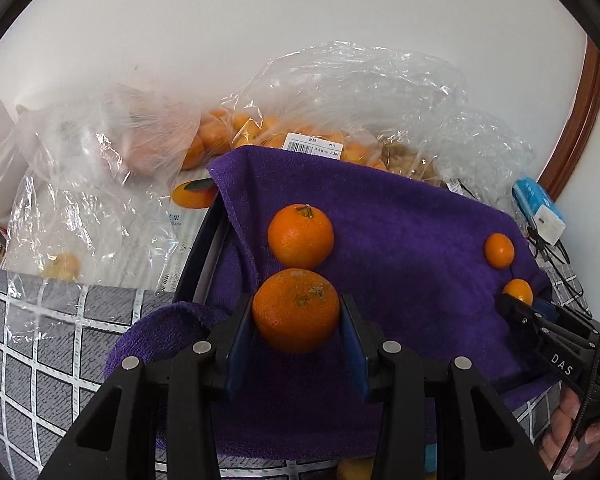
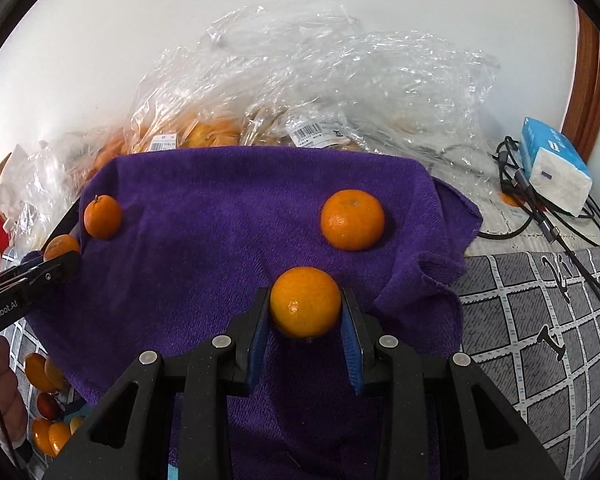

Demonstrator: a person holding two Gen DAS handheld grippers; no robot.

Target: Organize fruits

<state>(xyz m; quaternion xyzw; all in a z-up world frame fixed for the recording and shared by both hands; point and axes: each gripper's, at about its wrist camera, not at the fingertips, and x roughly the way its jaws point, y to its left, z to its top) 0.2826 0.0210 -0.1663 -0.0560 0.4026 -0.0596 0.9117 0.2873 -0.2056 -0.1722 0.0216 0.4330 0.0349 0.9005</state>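
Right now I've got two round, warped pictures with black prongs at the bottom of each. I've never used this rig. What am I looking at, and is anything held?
There is no robot arm: a person holds a claw in each hand, and each picture comes from a camera just behind one claw. The left claw grips a large orange. The right claw grips a smaller orange. Both are over a purple towel, where two more oranges lie, one near each claw. Clear bags of fruit sit behind.

Orange mandarins [image 1: 295, 311], purple towel [image 1: 400, 220], grey grid-patterned tablecloth [image 2: 540, 320]
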